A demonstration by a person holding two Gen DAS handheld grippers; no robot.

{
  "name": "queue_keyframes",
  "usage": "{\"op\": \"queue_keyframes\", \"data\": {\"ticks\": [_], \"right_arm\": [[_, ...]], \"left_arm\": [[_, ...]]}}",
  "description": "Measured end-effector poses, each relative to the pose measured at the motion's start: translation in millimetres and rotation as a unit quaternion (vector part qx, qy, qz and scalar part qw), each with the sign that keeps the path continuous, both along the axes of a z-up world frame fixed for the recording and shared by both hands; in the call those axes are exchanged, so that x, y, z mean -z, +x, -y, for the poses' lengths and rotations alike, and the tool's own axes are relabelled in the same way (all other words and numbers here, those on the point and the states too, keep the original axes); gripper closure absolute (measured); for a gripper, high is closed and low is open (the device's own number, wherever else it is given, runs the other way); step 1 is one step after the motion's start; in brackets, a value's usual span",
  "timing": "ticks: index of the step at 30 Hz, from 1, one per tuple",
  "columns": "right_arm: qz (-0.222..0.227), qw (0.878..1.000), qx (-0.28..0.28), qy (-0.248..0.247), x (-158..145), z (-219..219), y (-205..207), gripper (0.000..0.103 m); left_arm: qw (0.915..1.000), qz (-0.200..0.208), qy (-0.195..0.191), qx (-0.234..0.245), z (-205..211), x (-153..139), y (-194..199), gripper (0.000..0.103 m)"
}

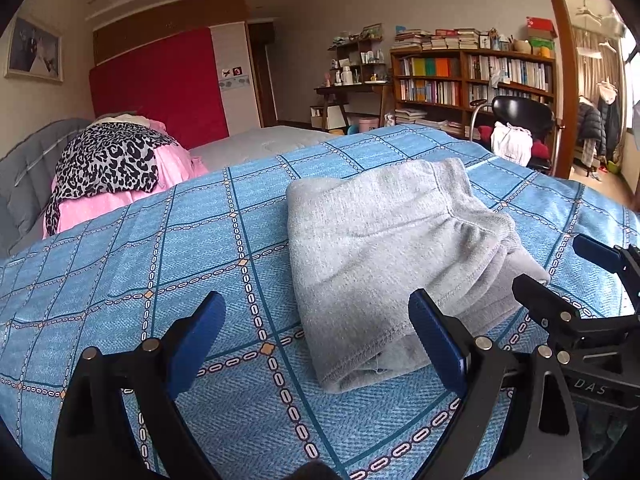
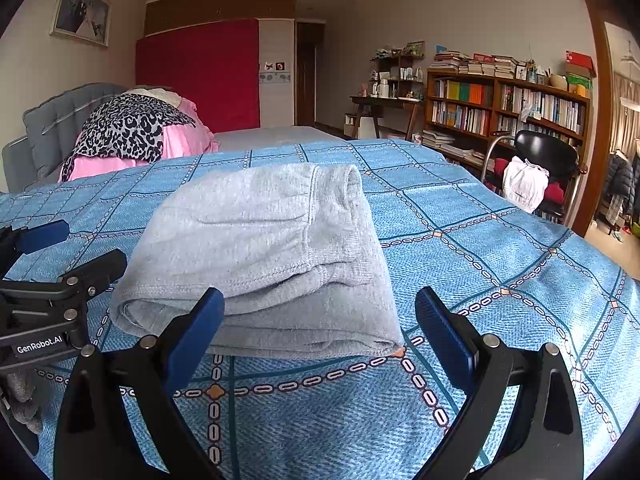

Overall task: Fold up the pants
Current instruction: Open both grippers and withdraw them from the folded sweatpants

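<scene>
- The grey pants (image 2: 264, 256) lie folded into a thick stack on the bed (image 2: 500, 280), on its blue checked cover.
- The gathered waistband (image 2: 332, 188) is on the far side, toward the room; the folded edges face the cameras.
- In the left wrist view the pants (image 1: 384, 248) run away from the lens, long axis slanting from near left to far right, and the waistband (image 1: 472, 208) curves along the right edge.
- In the right wrist view the stack looks about as wide as deep, so I cannot tell its long axis there.
- The left claw (image 1: 316, 336) is spread wide and grips nothing; its right finger (image 1: 436, 340) overlaps the pants' near corner, but contact cannot be told.
- The right claw (image 2: 316, 328) is also spread and empty, with the near fold of the pants lying between its fingers.
- Each claw shows in the other's view, just beside the stack: the right claw (image 1: 560, 276) on the right, the left claw (image 2: 76, 248) on the left.
- Further up the bed, a leopard-print cloth (image 2: 132, 128) sits on pink bedding (image 2: 180, 144).
- A bookshelf (image 2: 508, 112) and a black chair (image 2: 544, 152) stand beyond the bed, right of it.
</scene>
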State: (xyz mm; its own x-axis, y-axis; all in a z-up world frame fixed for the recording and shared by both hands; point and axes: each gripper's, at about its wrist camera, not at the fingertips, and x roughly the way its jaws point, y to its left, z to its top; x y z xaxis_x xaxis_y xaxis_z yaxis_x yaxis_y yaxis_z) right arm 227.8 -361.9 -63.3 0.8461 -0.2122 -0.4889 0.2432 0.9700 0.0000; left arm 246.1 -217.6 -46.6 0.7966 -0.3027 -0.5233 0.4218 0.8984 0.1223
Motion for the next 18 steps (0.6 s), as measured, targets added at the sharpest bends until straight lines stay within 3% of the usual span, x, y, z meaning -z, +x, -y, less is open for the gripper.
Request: {"op": "queue_keyframes", "data": {"ticks": [18], "right_arm": [[-0.002, 1.0, 0.0, 0.002, 1.9, -1.6, 1.7, 0.006]], "left_arm": [[0.9999, -0.006, 0.007, -0.007, 2.0, 5.3, 3.9, 0.011]]}}
